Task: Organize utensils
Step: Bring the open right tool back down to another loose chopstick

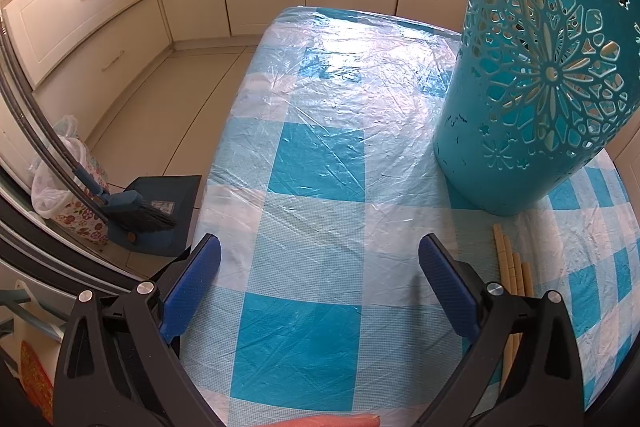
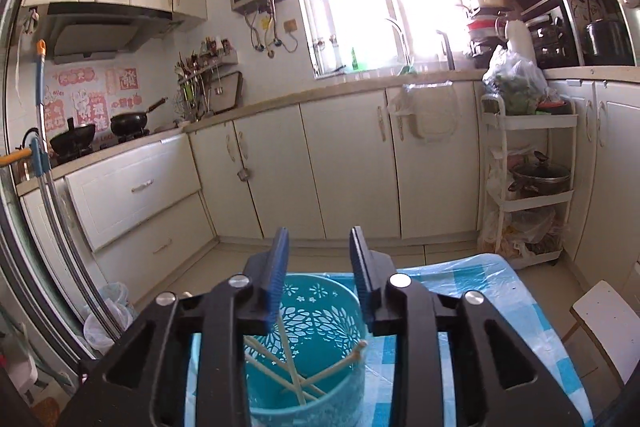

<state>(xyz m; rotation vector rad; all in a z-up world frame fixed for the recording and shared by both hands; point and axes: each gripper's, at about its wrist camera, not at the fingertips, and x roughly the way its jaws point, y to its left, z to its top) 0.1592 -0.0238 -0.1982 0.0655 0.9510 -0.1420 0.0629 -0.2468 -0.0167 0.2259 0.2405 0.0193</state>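
Chopsticks (image 2: 304,371) lie in the teal basket (image 2: 320,311) (upright) — right gripper (image 2: 318,239) above.

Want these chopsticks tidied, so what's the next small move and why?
Probably swing the open left gripper right onto the loose chopsticks lying beside the teal basket; the right gripper hangs empty above the basket, which already holds some.

Left claw (image 1: 320,247) and right claw (image 2: 318,235), black frames, silver screws, textured blue pads (image 1: 448,283)

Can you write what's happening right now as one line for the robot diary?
left gripper: open, empty, above table | right gripper: open, above teal basket | chopsticks in basket | loose chopsticks beside basket
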